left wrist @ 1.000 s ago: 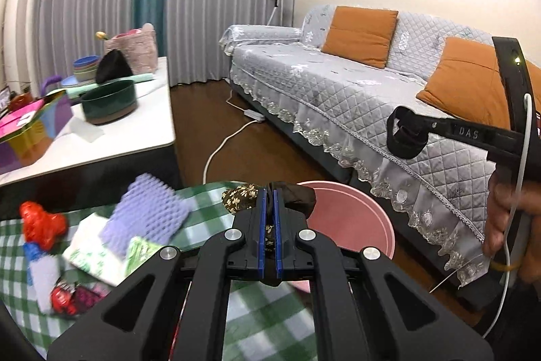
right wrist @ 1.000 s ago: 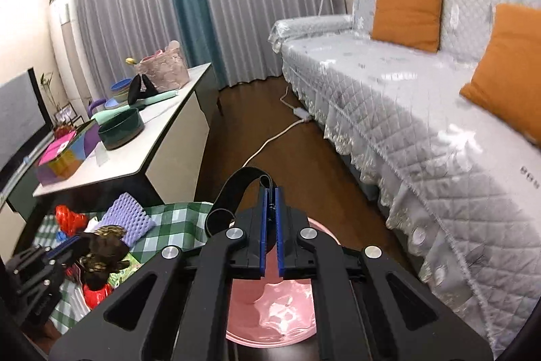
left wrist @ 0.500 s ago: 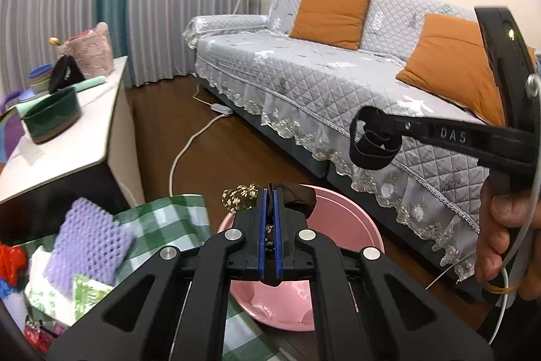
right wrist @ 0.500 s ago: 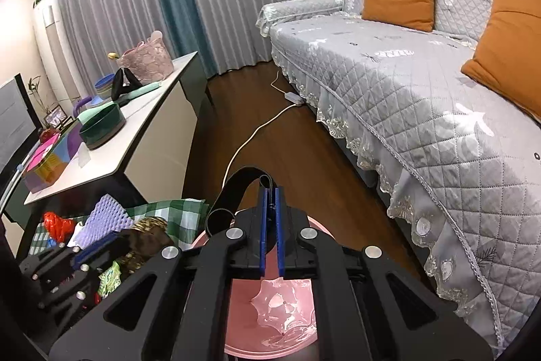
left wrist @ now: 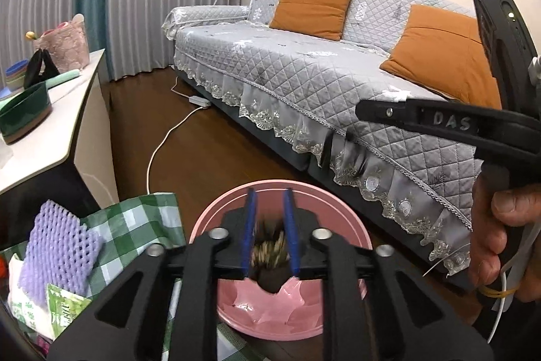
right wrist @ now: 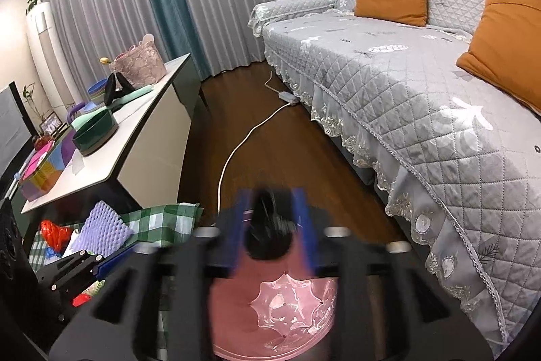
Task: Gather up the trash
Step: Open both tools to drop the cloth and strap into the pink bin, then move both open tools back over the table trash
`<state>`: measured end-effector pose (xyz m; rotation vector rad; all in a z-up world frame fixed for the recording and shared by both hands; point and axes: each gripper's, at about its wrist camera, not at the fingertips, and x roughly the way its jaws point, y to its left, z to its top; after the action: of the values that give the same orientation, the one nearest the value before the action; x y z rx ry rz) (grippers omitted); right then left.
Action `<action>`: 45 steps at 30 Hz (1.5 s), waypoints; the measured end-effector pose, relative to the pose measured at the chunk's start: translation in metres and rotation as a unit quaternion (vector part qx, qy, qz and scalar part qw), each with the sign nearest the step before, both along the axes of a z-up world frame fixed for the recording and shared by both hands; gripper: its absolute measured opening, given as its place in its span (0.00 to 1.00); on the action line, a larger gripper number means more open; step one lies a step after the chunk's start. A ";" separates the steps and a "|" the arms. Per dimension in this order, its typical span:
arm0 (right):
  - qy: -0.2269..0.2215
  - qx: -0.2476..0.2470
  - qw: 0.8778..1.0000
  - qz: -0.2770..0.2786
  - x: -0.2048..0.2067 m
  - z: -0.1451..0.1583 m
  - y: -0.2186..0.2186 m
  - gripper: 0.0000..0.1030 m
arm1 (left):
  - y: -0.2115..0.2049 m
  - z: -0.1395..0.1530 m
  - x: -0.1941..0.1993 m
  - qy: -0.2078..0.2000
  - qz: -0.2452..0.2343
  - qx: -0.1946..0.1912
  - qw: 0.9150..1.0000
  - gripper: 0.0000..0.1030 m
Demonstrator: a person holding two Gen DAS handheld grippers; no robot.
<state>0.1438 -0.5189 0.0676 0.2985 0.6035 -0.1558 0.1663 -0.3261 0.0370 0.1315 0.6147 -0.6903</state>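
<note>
Pink round plastic basin (left wrist: 338, 208) sits under both our grippers. Our left gripper (left wrist: 269, 234) and right gripper (right wrist: 272, 227), clamped a second ago, now gape; brown speckled scrap (left wrist: 269, 254) and black strap (right wrist: 270, 234) drop between jaws, trash binned.

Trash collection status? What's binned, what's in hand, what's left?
Done: clear plastic lies in the pink bin. In hand: nothing gripped; left gripper and right gripper are both open over the bin, a brown scrap between the left fingers, a black strap between the right, both blurred, likely falling. Left: foam net, green packet and red wrapper on the checked cloth.
</note>
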 end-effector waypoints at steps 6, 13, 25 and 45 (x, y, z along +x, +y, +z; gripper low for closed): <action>-0.008 -0.011 1.000 0.003 0.000 0.004 0.007 0.53 | 0.024 0.001 -0.009 0.002 0.017 -0.003 1.000 0.27; -0.023 -0.026 0.999 0.026 -0.001 0.010 0.030 0.53 | 0.073 0.019 -0.031 -0.011 0.041 -0.013 0.999 0.51; -0.088 -0.072 0.990 0.082 -0.030 0.039 0.107 0.76 | 0.165 0.042 -0.087 -0.047 0.091 -0.016 0.995 0.67; -0.053 -0.100 0.978 0.173 -0.059 0.007 0.210 0.74 | 0.313 0.014 -0.106 -0.040 0.290 -0.003 0.956 0.66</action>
<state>0.0848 -0.3092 0.0746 0.0041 0.5215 0.1345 0.0603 -0.0130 0.0512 -0.0299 0.5358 -0.1173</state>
